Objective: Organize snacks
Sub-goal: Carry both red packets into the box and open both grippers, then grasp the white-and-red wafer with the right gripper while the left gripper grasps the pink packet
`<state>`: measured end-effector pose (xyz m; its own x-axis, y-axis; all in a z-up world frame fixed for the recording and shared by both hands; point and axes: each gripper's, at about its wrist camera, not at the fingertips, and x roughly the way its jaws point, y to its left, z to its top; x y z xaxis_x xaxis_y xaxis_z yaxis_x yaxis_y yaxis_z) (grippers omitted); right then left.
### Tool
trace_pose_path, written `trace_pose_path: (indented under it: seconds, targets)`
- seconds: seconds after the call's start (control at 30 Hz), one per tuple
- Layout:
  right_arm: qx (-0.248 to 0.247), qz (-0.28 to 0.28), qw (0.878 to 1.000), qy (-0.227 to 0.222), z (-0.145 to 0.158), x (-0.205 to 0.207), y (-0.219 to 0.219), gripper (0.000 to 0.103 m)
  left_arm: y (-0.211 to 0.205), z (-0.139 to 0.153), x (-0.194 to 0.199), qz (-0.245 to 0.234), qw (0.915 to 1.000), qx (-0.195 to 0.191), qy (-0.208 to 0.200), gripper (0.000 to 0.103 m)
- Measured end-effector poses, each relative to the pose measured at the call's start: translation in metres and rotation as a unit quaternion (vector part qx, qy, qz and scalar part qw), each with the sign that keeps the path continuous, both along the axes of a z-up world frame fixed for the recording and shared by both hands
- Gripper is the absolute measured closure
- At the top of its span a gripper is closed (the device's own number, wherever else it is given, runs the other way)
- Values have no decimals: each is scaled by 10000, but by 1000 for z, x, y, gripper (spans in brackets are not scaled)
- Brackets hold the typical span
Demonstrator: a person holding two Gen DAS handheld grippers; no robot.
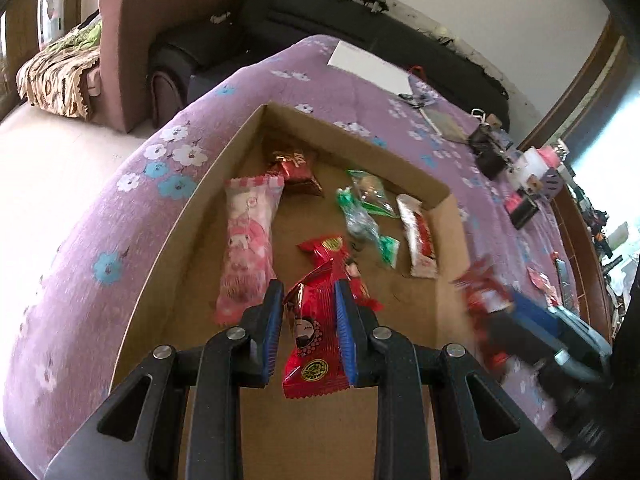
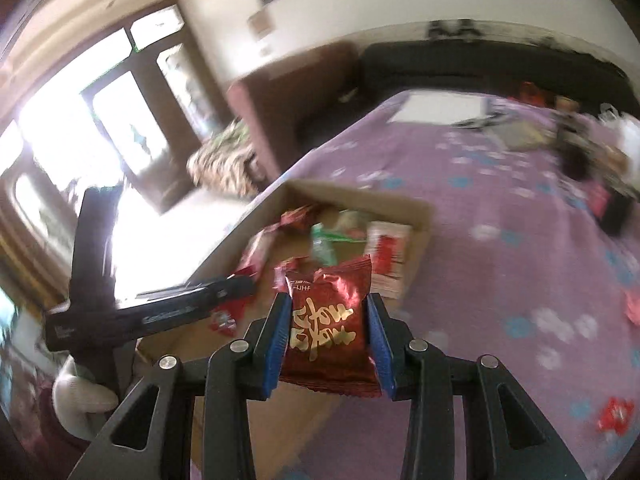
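Note:
A shallow cardboard box (image 1: 188,216) lies on the purple flowered cloth and holds several snacks: a pink packet (image 1: 248,240), a dark red packet (image 1: 296,168), green candies (image 1: 364,208), a white-red bar (image 1: 418,236). My left gripper (image 1: 308,324) is low over the box, its blue pads around a red cartoon-face packet (image 1: 316,344) that reaches the box floor. My right gripper (image 2: 328,336) is shut on a dark red packet with gold letters (image 2: 328,324), held above the box's near right edge (image 2: 416,216). It shows blurred in the left wrist view (image 1: 492,312).
The purple cloth (image 1: 72,288) covers the table. A white sheet (image 1: 372,68), dark gadgets (image 1: 488,152) and small items lie at the far right. Loose red packets (image 2: 616,420) lie on the cloth right of the box. A sofa (image 1: 160,20) stands behind.

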<state>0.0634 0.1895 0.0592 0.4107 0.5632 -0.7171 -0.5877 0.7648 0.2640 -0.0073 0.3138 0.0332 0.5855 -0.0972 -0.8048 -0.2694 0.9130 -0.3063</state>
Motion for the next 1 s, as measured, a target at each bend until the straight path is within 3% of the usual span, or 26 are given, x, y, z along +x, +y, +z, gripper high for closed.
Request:
trace_pose_path:
  seconds: [0.17,0.33,0.53,0.6,0.67,0.77,1.0]
  targets:
    - [-373,193,9990,122,-27,7,37,65,6,-4,5,10,9999,-152,78,80]
    - [-518,123,9984,187,-45,14,47,61,13,-4,4,58,9993,-362,97,75]
    - [-327,-38,9994,87,-32,9,34,57,23,7,-13,313,9979,-564,-94,75]
    - [-187,-148,9997,-22,-18,4,20,54,21,18,-23,373,9976,-535,-249,75]
    - [-82,-264,9996,-115,-6,-2,3,51,17,31,-38,413,9970,-499,-431,64]
    - [6,-501,9984,-278,8,-15,-31,50,2,48,-59,356,9958,-452,-718,55]
    - [-36,-1333,9904,-358,13,-39,-138,49,-71,70,-94,-362,9927,-360,-1089,43]
